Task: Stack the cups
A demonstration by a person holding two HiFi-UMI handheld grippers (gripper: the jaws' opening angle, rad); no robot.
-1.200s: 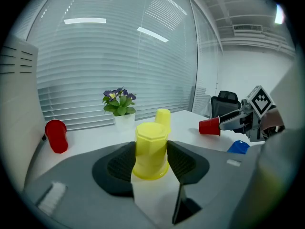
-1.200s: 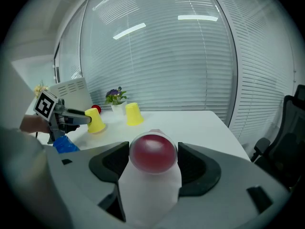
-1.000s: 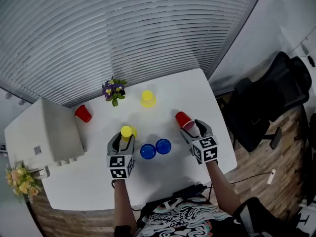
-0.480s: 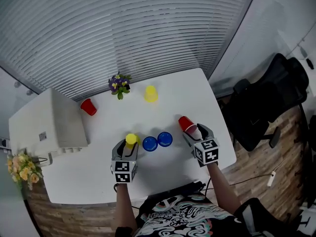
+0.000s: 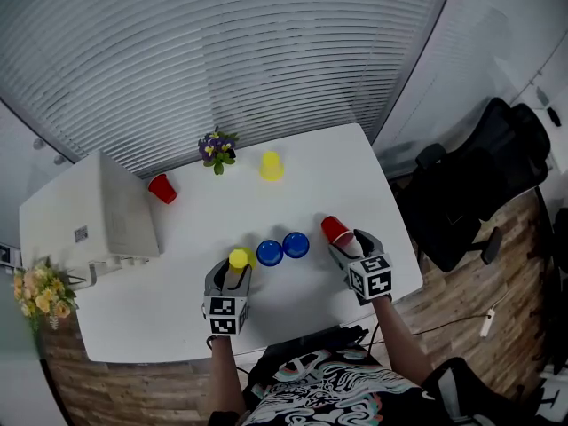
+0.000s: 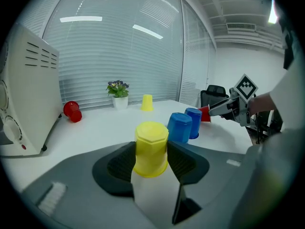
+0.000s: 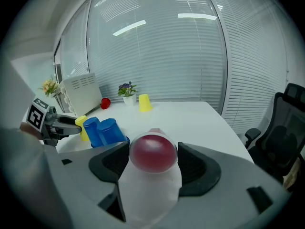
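My left gripper (image 5: 235, 268) is shut on an upside-down yellow cup (image 5: 238, 258), just left of two upside-down blue cups (image 5: 269, 253) that stand side by side. In the left gripper view the yellow cup (image 6: 151, 148) sits between the pads, with the blue cups (image 6: 181, 127) beyond it. My right gripper (image 5: 343, 239) is shut on a red cup (image 5: 335, 229) to the right of the blue pair. In the right gripper view that red cup (image 7: 152, 152) fills the gap, one round end toward the camera. A second yellow cup (image 5: 271, 166) and a second red cup (image 5: 161, 187) stand farther back.
A small potted plant (image 5: 217, 147) stands at the back of the white table (image 5: 337, 162). A white appliance (image 5: 98, 220) takes up the left end, with a bunch of flowers (image 5: 40, 295) near it. A black office chair (image 5: 484, 176) stands off the right side.
Both grippers have drawn back toward me with their cups. The yellow cup is now level with the blue cups, and the red cup is closer to them. The head view shifted slightly.
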